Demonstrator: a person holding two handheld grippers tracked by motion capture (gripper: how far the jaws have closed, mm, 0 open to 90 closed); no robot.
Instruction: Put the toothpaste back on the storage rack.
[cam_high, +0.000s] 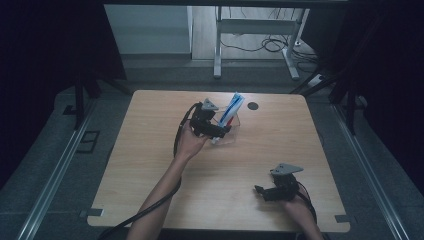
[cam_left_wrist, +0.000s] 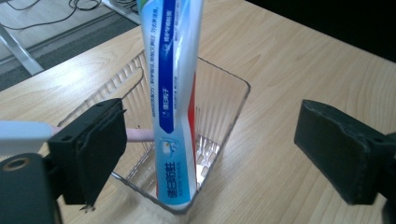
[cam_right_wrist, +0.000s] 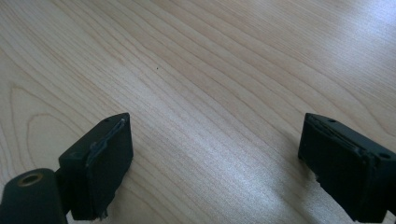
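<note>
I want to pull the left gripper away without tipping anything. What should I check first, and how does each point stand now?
1. Left gripper jaws apart, pads off the toothpaste tube: ok.
2. Tube stands in the clear cup, leaning on its near rim: ok.
3. Cup upright on the table: ok.
4. Pink-handled item beside the left jaw, clear of it: cannot tell.
5. Right gripper open over bare wood, away from the cup: ok.

Overhead view; two close tabletop (cam_high: 150, 150) views
</note>
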